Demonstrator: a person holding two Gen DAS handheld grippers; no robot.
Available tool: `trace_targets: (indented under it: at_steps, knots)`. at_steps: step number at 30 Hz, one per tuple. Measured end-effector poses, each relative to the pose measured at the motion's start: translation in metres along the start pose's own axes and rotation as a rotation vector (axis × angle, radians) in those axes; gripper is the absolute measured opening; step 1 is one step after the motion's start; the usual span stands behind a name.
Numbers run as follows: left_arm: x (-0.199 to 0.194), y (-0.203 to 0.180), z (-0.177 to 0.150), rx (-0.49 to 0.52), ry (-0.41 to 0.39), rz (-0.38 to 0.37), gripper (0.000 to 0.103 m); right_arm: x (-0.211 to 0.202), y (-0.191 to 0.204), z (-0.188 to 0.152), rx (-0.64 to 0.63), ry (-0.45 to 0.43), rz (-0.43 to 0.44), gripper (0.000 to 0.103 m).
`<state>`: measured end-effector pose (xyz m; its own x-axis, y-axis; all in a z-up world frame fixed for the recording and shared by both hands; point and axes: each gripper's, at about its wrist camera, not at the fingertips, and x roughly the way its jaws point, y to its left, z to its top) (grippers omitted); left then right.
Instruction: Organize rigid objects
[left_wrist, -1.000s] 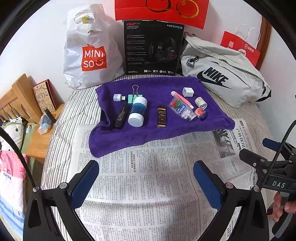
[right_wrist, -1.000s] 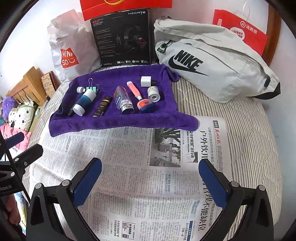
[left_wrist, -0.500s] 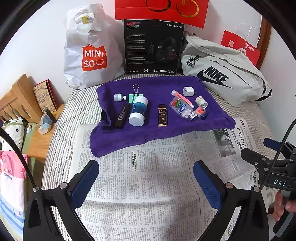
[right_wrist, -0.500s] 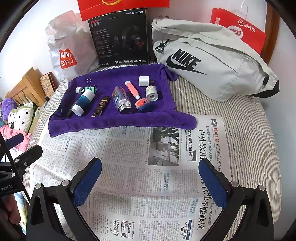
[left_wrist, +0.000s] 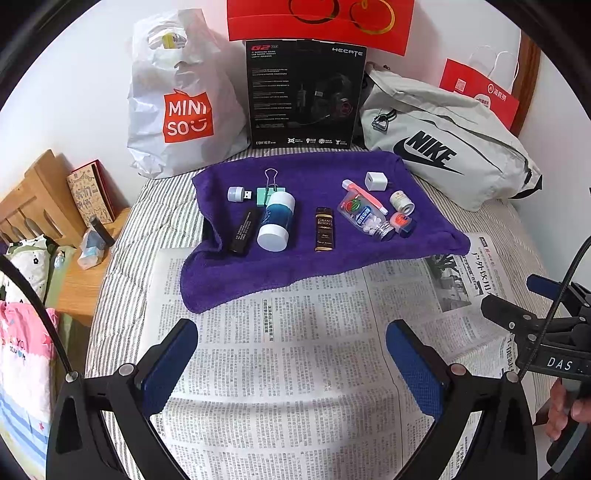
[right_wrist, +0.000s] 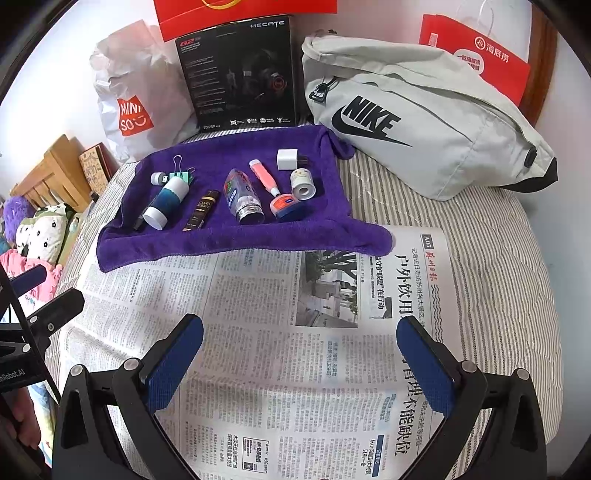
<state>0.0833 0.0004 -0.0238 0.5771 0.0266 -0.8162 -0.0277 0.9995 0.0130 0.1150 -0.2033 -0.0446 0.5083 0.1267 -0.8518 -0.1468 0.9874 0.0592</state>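
Observation:
A purple towel (left_wrist: 306, 273) (right_wrist: 184, 243) lies on the bed with several small objects on it: a blue and white bottle (left_wrist: 276, 221) (right_wrist: 166, 203), a black stick (left_wrist: 243, 232), a dark lighter (left_wrist: 324, 229) (right_wrist: 201, 209), a clear pill bottle (left_wrist: 365, 218) (right_wrist: 242, 197), a pink tube (right_wrist: 263, 176), a white charger (left_wrist: 375, 181) (right_wrist: 288, 159), a tape roll (right_wrist: 302, 180), a green binder clip (left_wrist: 271, 188) and a small USB light (left_wrist: 236, 193). My left gripper (left_wrist: 291, 358) and right gripper (right_wrist: 300, 360) are open and empty above the newspaper (left_wrist: 295, 350) (right_wrist: 258, 332), short of the towel.
A Miniso bag (left_wrist: 181, 103), a black headset box (left_wrist: 304, 92), a grey Nike bag (left_wrist: 443, 147) (right_wrist: 413, 122) and a red paper bag (right_wrist: 476, 55) stand behind the towel. A wooden shelf (left_wrist: 44, 206) is at the left. The right gripper shows at the left view's right edge (left_wrist: 546, 332).
Both grippers have drifted slightly; the scene sits a little lower in the left view and higher in the right view. Nothing was picked up or moved.

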Motion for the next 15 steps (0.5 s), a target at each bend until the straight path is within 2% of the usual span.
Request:
trace_targets:
  at_steps: [15]
  knots:
    - [0.0010,-0.0006,-0.0006,0.002,0.004,0.000,0.103,-0.0012,-0.0001,-0.0014,-0.004,0.003,-0.001,0.103]
